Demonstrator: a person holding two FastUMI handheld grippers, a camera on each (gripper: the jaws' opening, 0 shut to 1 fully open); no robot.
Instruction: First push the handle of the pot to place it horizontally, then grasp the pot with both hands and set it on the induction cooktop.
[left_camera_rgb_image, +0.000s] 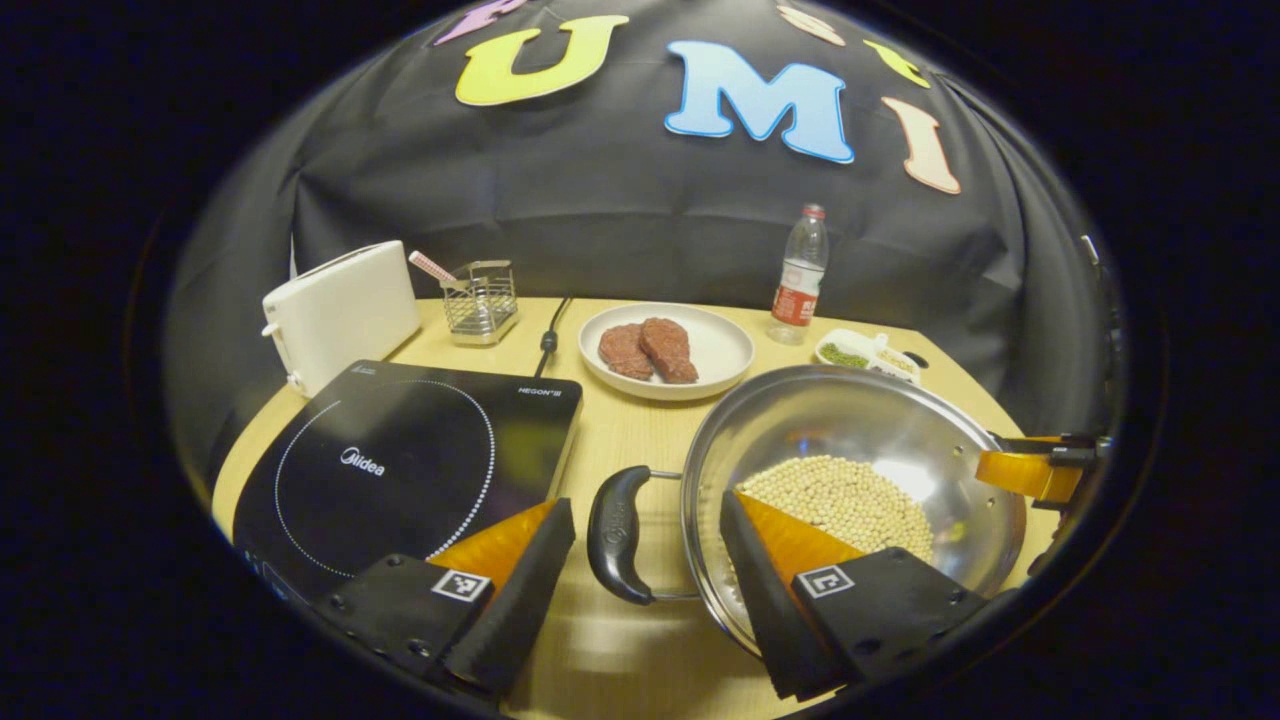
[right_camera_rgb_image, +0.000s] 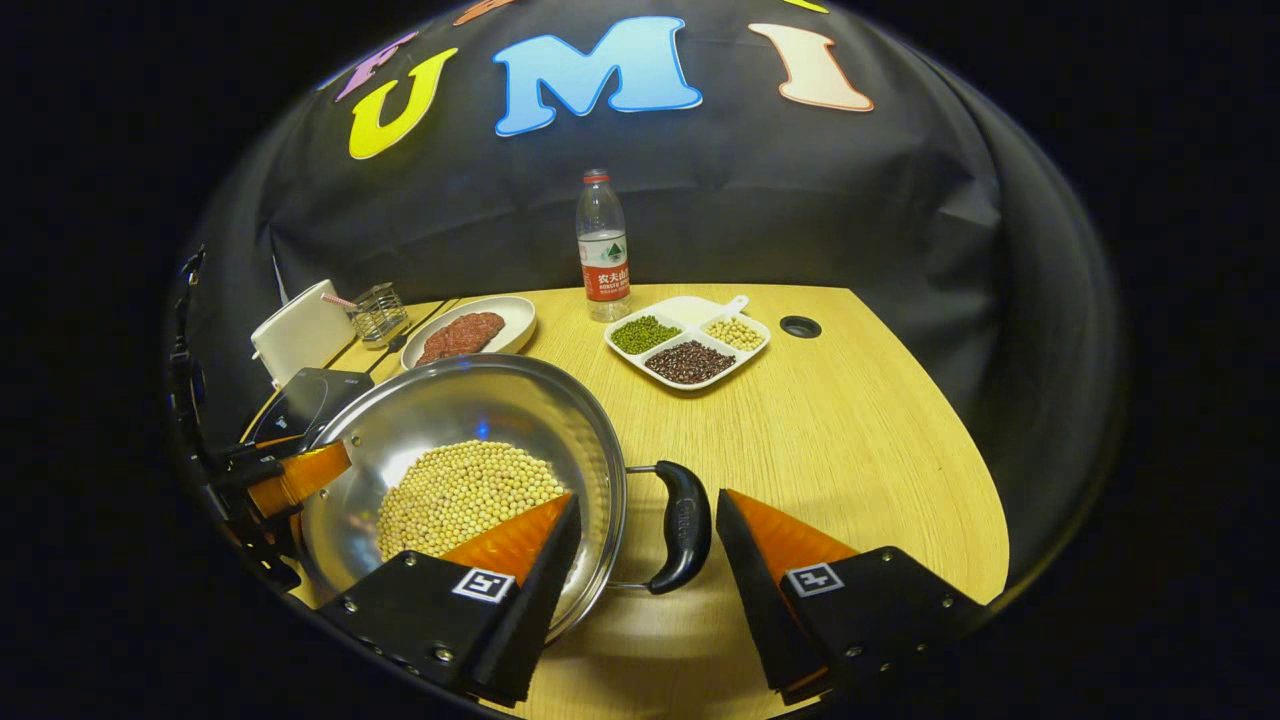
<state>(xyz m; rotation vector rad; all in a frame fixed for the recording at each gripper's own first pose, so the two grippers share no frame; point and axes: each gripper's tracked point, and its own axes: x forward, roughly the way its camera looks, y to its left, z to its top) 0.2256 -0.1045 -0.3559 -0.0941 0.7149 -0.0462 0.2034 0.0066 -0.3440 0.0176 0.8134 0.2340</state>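
A steel pot (left_camera_rgb_image: 830, 420) holding soybeans (left_camera_rgb_image: 845, 500) rests on the wooden table, just right of the black induction cooktop (left_camera_rgb_image: 400, 470). My left gripper (left_camera_rgb_image: 648, 510) is open and straddles the pot's black handle (left_camera_rgb_image: 618, 535), with one finger over the rim. At the opposite side, my right gripper (right_camera_rgb_image: 647, 500) is open around the other black handle (right_camera_rgb_image: 685, 540) of the pot (right_camera_rgb_image: 450, 410). Neither handle is pressed by the fingers. The right gripper (left_camera_rgb_image: 1040, 470) also appears at the pot's far rim in the left gripper view, and the left gripper (right_camera_rgb_image: 290, 475) in the right gripper view.
A white toaster (left_camera_rgb_image: 340, 310) and a wire basket (left_camera_rgb_image: 482, 300) stand behind the cooktop. A plate (left_camera_rgb_image: 725, 345) with two pieces of meat, a water bottle (left_camera_rgb_image: 800, 275) and a divided dish of beans (right_camera_rgb_image: 690, 345) sit at the back. Bare tabletop (right_camera_rgb_image: 850, 440) lies right of the pot.
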